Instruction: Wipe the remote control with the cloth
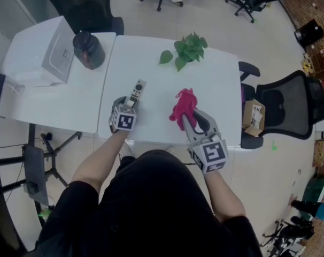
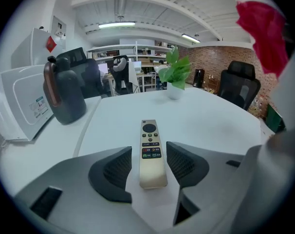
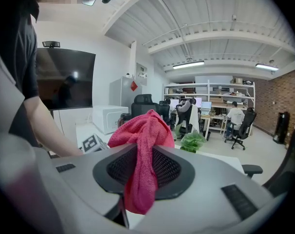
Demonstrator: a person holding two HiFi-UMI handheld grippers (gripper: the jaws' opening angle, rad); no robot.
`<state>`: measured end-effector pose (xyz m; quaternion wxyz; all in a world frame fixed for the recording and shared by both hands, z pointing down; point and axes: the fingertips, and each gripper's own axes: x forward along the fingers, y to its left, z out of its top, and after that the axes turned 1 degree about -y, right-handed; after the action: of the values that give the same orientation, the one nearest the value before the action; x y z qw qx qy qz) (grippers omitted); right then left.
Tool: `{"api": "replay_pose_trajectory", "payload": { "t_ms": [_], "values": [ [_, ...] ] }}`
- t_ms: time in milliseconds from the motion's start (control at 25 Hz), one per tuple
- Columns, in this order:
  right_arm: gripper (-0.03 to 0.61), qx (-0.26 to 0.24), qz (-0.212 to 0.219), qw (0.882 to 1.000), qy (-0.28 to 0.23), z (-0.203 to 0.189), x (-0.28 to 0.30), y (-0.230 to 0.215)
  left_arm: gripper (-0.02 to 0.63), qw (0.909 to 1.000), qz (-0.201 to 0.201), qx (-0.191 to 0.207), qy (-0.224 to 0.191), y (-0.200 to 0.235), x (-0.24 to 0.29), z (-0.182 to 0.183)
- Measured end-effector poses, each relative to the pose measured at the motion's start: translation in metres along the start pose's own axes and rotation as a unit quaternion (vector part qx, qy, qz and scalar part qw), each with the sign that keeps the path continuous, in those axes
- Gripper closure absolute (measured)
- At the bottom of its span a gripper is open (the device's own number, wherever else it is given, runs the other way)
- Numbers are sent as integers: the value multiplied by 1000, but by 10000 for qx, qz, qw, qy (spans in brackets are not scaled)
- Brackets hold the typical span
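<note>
A gold remote control [image 1: 136, 91] lies flat on the white table [image 1: 215, 90], pointing away from me. In the left gripper view the remote control [image 2: 151, 152] lies with its near end between the two pads of my left gripper [image 2: 150, 167], a thin gap showing on each side. Seen from the head view, that left gripper [image 1: 131, 101] rests low on the table at the remote's near end. My right gripper [image 1: 190, 119] is shut on a red cloth [image 1: 183, 107], held up above the table to the right of the remote. The cloth [image 3: 142, 150] bunches above the jaws and hangs down between them.
A potted green plant [image 1: 187, 50] stands at the table's far side. A dark jug [image 1: 88, 50] and a white appliance [image 1: 52, 50] sit on the adjoining table at left. A black office chair [image 1: 290, 103] and a cardboard box [image 1: 253, 116] stand to the right.
</note>
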<state>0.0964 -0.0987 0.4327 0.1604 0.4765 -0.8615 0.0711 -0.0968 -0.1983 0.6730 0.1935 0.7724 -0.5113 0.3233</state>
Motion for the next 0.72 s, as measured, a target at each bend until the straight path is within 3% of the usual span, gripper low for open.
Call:
{"api": "replay_pose_trajectory", "payload": {
  "t_ms": [160, 320, 600, 720],
  "values": [
    [476, -54, -114, 9980, 625, -45, 32, -16, 385, 9982, -25, -113, -584, 6, -44, 20],
    [474, -179, -142, 9903, 1371, -102, 72, -31, 385, 9958, -53, -194, -891, 8, -88, 30],
    [471, -350, -173, 9614, 2724, -199, 120, -45, 385, 9921, -125, -253, -1219, -2, -147, 45],
    [469, -469, -195, 9544, 2942, -213, 127, -46, 385, 9907, -101, -150, -1352, -4, -164, 54]
  ]
}}
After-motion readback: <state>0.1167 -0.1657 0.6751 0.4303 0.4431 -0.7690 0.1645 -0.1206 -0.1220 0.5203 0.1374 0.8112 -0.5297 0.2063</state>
